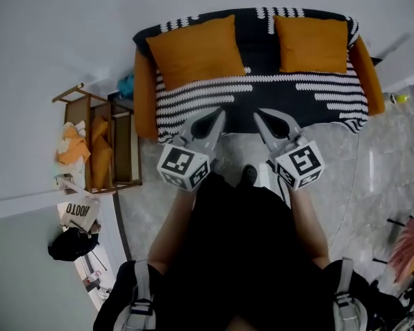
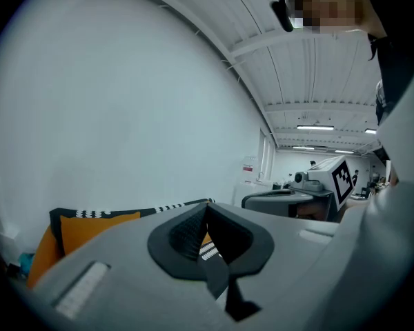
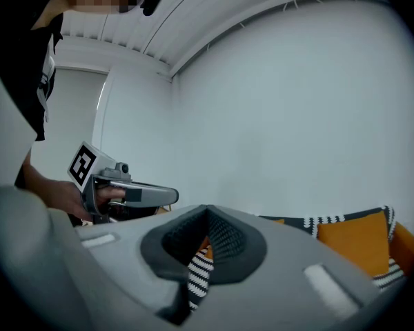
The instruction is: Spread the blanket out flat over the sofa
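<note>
Orange sofa [image 1: 143,88] against a white wall [image 1: 55,26], draped in a striped blanket [image 1: 317,92]. Before it, above marbled floor [image 1: 379,157], left claw [image 1: 219,114] and right claw [image 1: 257,115] pinch the blanket's edge.

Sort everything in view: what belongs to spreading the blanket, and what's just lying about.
Job in hand: striped blanket, its front edge clamped in the left tongs and right tongs; orange sofa; orange cushions.
Lying about: wooden rack; paper bag; black bag on the floor.
</note>
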The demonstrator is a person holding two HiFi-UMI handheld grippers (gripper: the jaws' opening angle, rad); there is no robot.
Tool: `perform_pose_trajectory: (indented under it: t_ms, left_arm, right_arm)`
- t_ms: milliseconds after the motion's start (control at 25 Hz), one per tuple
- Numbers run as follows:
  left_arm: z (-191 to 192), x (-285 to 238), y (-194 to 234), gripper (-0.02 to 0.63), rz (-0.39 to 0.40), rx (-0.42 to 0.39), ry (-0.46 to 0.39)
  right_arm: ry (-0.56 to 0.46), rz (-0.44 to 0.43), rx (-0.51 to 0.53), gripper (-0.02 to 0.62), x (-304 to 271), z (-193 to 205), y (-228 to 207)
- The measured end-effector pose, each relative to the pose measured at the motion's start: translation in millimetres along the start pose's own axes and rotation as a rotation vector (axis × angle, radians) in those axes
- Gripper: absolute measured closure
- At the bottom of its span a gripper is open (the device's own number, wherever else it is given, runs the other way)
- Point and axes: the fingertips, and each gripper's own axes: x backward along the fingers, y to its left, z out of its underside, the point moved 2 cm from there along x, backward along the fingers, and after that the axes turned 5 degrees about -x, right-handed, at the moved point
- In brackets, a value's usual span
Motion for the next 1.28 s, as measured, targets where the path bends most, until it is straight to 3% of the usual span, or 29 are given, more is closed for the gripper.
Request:
perform_pose_trajectory:
  t_ms: [1280]
  left_arm:
    - [7.5, -7.8, -21.8, 0.595, 0.042, -0.007, 0.024]
  right_arm:
    - [0.020, 0.020, 0.008, 0.594, 14.7, 12.5, -2.0]
